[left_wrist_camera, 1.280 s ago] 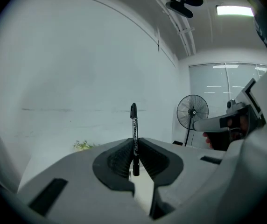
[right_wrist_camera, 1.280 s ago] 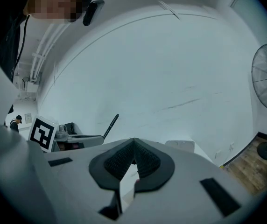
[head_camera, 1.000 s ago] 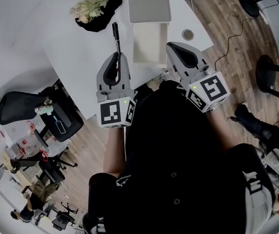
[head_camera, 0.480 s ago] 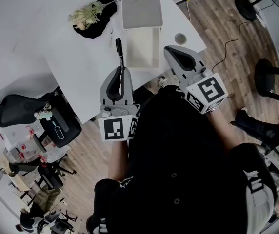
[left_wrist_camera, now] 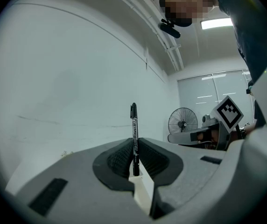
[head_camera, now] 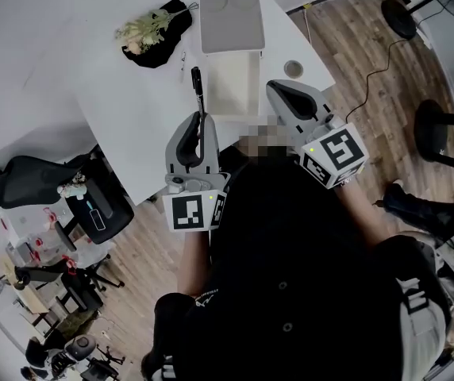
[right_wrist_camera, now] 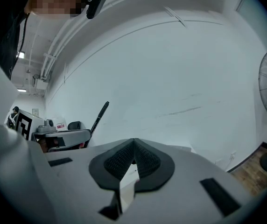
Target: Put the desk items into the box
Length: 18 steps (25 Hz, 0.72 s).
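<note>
My left gripper (left_wrist_camera: 134, 148) pinches a black marker pen (left_wrist_camera: 133, 122) low on its barrel, just beside the open white box (head_camera: 235, 86); light, stiff and smooth, it may pivot, while my right gripper (right_wrist_camera: 132, 148) is pressed together, empty.

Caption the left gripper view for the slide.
Left gripper shut on a black marker protruding past its jaws.
</note>
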Motion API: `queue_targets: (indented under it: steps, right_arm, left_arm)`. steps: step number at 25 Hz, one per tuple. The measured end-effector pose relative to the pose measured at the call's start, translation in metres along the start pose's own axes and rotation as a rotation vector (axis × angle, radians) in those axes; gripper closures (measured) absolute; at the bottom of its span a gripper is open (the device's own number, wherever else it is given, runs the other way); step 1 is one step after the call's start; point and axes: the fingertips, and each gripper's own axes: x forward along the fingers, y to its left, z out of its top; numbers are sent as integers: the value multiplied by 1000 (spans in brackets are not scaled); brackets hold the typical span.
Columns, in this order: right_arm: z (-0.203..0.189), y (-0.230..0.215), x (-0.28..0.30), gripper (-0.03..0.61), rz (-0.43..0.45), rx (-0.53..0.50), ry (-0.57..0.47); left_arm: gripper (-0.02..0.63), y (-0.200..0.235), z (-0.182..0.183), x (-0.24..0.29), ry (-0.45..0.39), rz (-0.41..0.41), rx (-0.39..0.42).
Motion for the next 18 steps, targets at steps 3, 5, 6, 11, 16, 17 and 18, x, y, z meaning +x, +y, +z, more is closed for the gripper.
queue_targets:
  steps: [3,5,6,11,16,17,18]
  right_arm:
    - [-3,0,3,580,-3,3,4]
    - [-3,-1,5,580,-9,5,2]
    - [-3,-1,6,580,-13,7,2]
    - [-5,-1,11,580,-41,14,9]
    - [-6,-3,14,580,-89,27,15]
    - [-6,-4,14,580,-103,33,15]
    - [-7,-6,15,580,-118,38,15]
  left_arm:
    - [569,2,-5,1,14,-8,-3]
    - [569,3,-8,2,22,-17,-2]
    - [569,4,-8,4,23,-22,-1]
    - [569,9,-11,12,30,-52,4]
    - [569,13,-19,24,64,-103,-11]
    - [569,14,-20,27,70,-118,-11]
    - [569,15,-22,30,75,-133,-10]
